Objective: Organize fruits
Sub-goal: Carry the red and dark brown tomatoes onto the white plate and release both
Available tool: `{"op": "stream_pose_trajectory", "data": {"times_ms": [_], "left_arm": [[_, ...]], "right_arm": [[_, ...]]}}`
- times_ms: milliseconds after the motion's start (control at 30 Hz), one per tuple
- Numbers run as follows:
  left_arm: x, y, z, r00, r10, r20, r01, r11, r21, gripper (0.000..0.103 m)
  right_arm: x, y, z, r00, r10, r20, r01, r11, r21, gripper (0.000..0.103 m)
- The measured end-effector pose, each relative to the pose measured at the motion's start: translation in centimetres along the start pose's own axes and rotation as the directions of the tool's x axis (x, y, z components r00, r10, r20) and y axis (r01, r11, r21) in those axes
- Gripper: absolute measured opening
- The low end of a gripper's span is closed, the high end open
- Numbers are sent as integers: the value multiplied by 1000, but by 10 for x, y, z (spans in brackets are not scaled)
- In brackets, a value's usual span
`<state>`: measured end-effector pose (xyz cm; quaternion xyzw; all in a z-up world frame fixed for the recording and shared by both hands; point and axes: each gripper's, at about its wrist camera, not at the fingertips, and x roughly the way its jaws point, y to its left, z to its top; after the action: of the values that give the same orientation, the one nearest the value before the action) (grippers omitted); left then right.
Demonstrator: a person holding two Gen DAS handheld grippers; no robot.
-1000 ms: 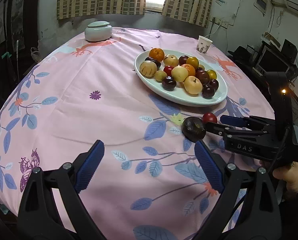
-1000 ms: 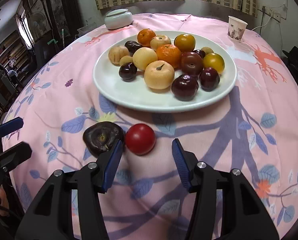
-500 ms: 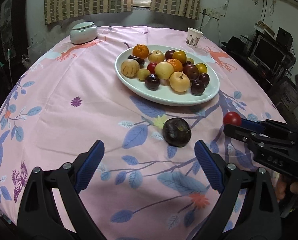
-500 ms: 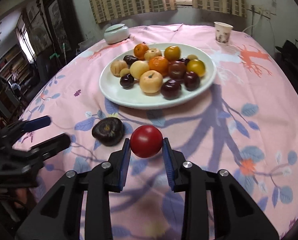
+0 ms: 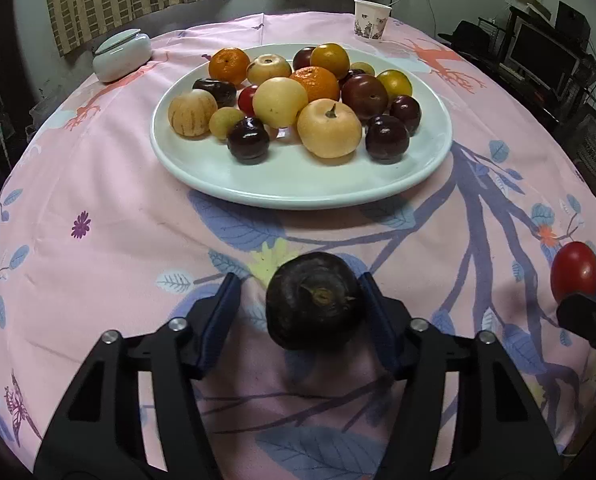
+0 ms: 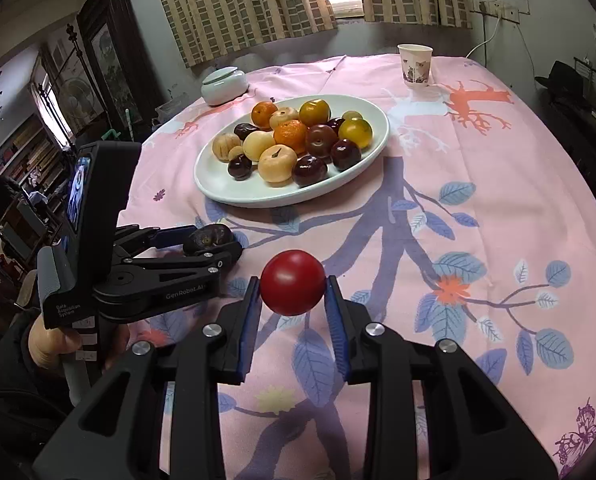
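Observation:
A white oval plate on the pink floral tablecloth holds several oranges, pale apples and dark plums. In front of it a dark wrinkled fruit lies on the cloth between the jaws of my left gripper. Those jaws are closing: the right pad touches the fruit and a gap still shows at the left pad. My right gripper is shut on a red round fruit and holds it above the cloth, to the right of the left gripper.
A paper cup stands at the far right of the table and a pale lidded jar at the far left. A person's hand grips the left tool's handle. Dark furniture and a monitor stand beyond the right edge.
My left gripper moved forward around the dark fruit and its jaws narrowed. My right gripper shut on the red fruit and lifted it off the cloth, away from the dark fruit.

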<state>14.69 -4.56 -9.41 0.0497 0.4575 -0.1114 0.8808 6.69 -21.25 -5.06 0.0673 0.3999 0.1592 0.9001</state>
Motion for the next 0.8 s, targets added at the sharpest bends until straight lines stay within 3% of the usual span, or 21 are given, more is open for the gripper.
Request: {"op": "stream_pose_trajectory", "data": {"times_ms": [467, 800], "left_arm": [[-51, 15, -14, 988, -133, 83, 139, 987, -76, 45], [-65, 28, 2, 986, -131, 107, 139, 987, -77, 45]], "right_arm": [[0, 18, 6, 999, 31, 7, -31, 999, -31, 32], [15, 35, 26, 999, 41, 0, -41, 997, -72, 32]]}}
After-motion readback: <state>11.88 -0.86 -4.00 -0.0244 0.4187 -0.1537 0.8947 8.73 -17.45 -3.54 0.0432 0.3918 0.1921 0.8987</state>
